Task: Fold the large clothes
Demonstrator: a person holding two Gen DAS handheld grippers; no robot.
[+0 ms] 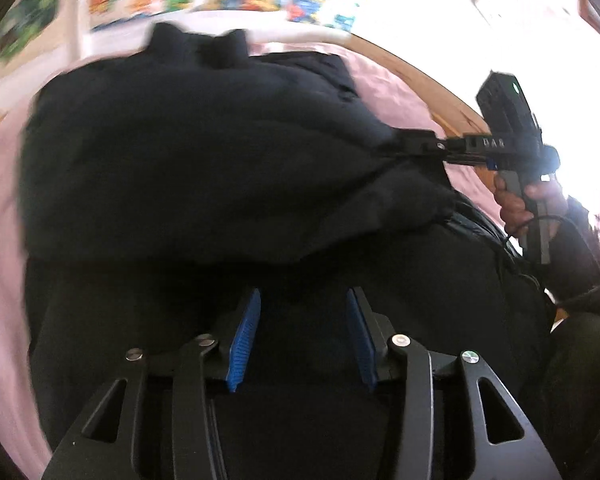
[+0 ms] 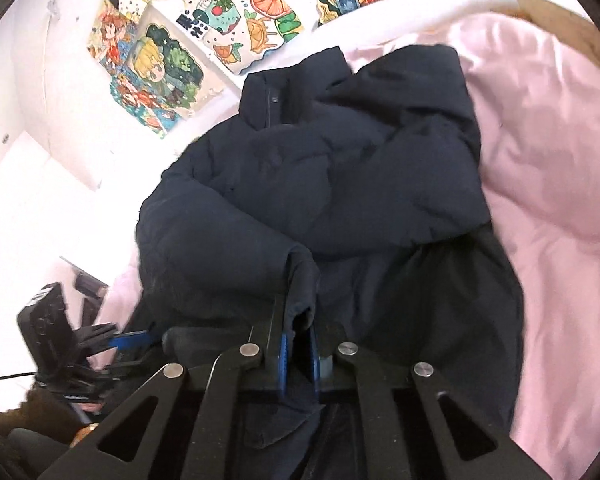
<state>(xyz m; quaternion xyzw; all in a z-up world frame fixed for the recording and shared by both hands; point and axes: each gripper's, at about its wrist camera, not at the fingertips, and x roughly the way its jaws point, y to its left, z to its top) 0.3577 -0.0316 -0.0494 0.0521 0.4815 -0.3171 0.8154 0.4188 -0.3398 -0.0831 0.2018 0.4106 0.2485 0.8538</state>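
A dark navy puffer jacket (image 1: 180, 152) (image 2: 340, 160) lies on a pink bedsheet (image 2: 548, 140), collar toward the wall, with one sleeve folded across its body. My right gripper (image 2: 300, 344) is shut on the cuff of the other sleeve (image 2: 300, 280). In the left wrist view the right gripper (image 1: 416, 145) pinches that fabric at the jacket's right side. My left gripper (image 1: 302, 320) hovers over the jacket's lower part, open, its blue pads (image 1: 244, 340) apart with nothing pinched. From the right wrist view the left gripper (image 2: 134, 340) sits at the jacket's lower left edge.
A wooden bed frame (image 1: 432, 80) curves along the far side of the pink sheet (image 1: 4, 240). Colourful drawings (image 2: 160, 72) hang on the white wall behind the bed. A hand (image 1: 516, 204) grips the right tool's handle, and a black cable (image 1: 580, 292) trails from it.
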